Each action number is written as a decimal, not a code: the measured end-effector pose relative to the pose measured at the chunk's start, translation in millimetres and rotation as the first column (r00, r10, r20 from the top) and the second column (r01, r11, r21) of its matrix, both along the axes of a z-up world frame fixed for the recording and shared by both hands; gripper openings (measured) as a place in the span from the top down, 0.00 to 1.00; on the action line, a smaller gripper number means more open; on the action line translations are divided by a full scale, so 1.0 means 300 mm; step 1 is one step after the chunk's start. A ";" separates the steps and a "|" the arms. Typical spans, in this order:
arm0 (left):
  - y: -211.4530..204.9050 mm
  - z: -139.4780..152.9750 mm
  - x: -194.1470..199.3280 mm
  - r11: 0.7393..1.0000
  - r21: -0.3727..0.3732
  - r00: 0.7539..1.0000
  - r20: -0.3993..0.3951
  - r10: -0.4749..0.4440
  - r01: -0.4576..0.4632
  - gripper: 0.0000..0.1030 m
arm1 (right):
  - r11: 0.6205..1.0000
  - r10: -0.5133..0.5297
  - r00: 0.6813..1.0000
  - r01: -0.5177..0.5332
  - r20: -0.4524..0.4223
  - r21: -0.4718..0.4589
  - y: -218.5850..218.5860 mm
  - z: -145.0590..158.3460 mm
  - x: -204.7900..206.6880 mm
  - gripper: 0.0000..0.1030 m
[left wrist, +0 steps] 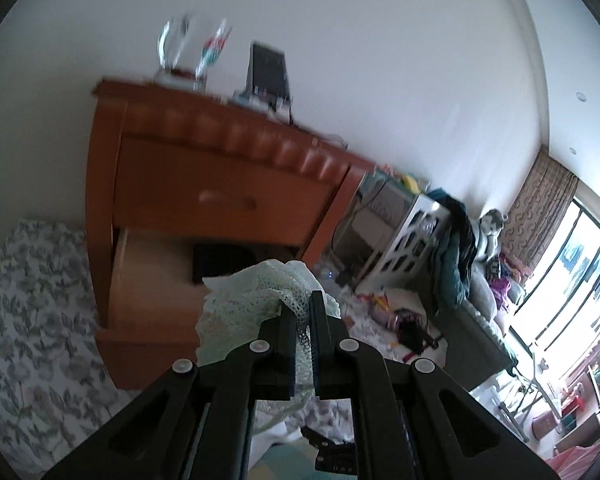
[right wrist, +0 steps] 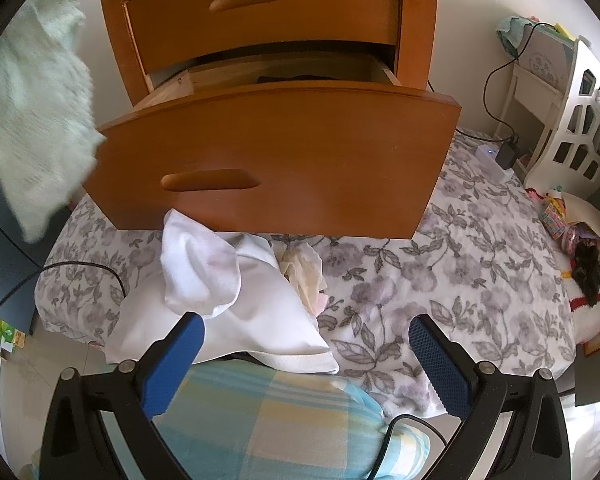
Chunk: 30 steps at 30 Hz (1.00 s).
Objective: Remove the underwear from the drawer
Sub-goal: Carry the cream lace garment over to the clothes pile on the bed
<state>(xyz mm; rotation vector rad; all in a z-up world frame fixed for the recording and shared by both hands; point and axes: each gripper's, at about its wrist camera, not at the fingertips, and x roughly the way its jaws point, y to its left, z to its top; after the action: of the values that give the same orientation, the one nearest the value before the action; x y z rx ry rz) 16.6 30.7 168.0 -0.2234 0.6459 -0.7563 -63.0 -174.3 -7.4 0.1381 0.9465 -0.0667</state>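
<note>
My left gripper [left wrist: 303, 304] is shut on pale green lace underwear [left wrist: 256, 296], held up in front of the wooden nightstand [left wrist: 228, 148]. The same green underwear [right wrist: 32, 112] hangs blurred at the left edge of the right wrist view. The lower drawer [right wrist: 276, 160] is pulled out, with something dark [right wrist: 296, 77] inside. My right gripper [right wrist: 306, 330] is open, with nothing between its blue pads [right wrist: 440, 364], low in front of the drawer. White garments [right wrist: 228, 292] lie on the floral blanket [right wrist: 440, 280] just below the drawer front.
A plaid blue and yellow pillow [right wrist: 260, 420] lies under my right gripper. A white cut-out shelf [right wrist: 576, 136], cables and a charger [right wrist: 508, 154] stand to the right. On the nightstand sit a trophy [left wrist: 180, 52] and a dark device [left wrist: 268, 72].
</note>
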 end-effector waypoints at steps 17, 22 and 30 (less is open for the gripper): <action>-0.186 -0.509 0.116 0.963 0.264 0.938 -0.344 0.045 0.051 0.95 | 1.000 -0.001 1.000 0.002 -0.019 0.006 -0.013 -0.027 0.007 0.00; -0.189 -0.591 0.136 0.956 0.289 0.912 -0.405 0.070 0.055 0.95 | 1.000 0.004 1.000 -0.003 -0.028 0.006 -0.011 -0.038 0.013 0.00; -0.200 -0.694 0.145 0.938 0.337 0.874 -0.475 0.096 0.080 0.95 | 1.000 0.006 0.999 -0.006 -0.039 0.003 -0.011 -0.052 0.016 0.00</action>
<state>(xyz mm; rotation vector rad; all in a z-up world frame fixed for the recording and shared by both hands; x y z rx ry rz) 60.1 -29.4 -40.1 -0.0867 1.2480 -0.5624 -58.1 -177.6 -23.1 0.1372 0.9862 -0.0627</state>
